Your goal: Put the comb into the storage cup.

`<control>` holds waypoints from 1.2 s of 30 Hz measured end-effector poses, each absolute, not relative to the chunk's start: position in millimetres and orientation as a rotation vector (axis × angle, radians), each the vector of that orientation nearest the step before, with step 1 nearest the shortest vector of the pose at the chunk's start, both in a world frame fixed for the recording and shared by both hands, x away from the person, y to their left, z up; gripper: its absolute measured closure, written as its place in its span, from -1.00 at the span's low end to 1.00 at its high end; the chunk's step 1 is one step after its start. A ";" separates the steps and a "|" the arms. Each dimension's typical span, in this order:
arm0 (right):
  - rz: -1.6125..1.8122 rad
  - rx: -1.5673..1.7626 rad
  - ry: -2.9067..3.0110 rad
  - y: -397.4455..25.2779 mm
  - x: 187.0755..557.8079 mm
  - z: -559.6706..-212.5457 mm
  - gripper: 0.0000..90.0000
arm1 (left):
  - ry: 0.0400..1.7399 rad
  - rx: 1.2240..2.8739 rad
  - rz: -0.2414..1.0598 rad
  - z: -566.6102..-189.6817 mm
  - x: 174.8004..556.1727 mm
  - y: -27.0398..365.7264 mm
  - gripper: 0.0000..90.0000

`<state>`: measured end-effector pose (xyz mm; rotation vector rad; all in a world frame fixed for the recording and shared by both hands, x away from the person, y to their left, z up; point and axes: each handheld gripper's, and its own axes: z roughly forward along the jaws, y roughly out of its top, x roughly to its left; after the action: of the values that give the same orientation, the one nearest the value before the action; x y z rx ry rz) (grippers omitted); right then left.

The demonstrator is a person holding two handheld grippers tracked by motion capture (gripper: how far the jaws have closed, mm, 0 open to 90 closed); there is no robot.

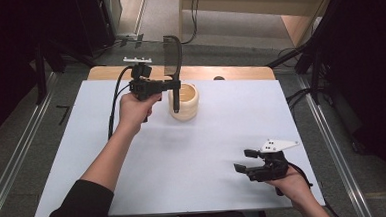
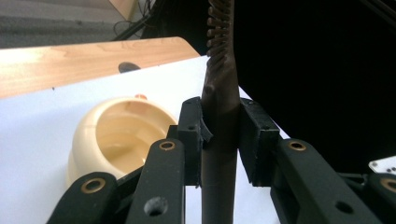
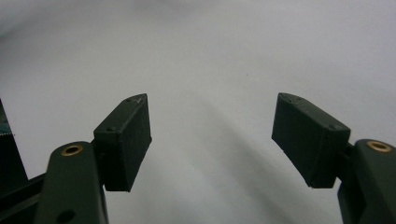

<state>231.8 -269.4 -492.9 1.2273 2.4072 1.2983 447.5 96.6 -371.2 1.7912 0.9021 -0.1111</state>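
On the white surface (image 1: 183,154), the left hand-held gripper (image 1: 172,84) clamps a dark, stiff, light brush (image 2: 219,116) by its handle, tip over the cream wooden cup (image 1: 184,103). The right hand-held gripper (image 1: 248,160) rests wide open, empty.

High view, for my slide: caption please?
Left tool holds a comb upright over a cup; right tool rests open.
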 end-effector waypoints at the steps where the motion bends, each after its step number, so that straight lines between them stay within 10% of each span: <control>1: 1.299 1.227 2.407 -269.4 231.9 -492.9 -0.41 | 0.900 1.786 -0.106 -370.1 449.1 96.2 0.62; 36: 1.316 1.236 2.395 -267.9 231.2 -493.0 -0.41 | 0.866 1.731 0.105 -387.3 488.3 78.3 0.62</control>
<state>231.2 -267.9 -493.0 1.2359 2.3947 1.3164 488.3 78.3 -387.3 1.7312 0.8660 0.1049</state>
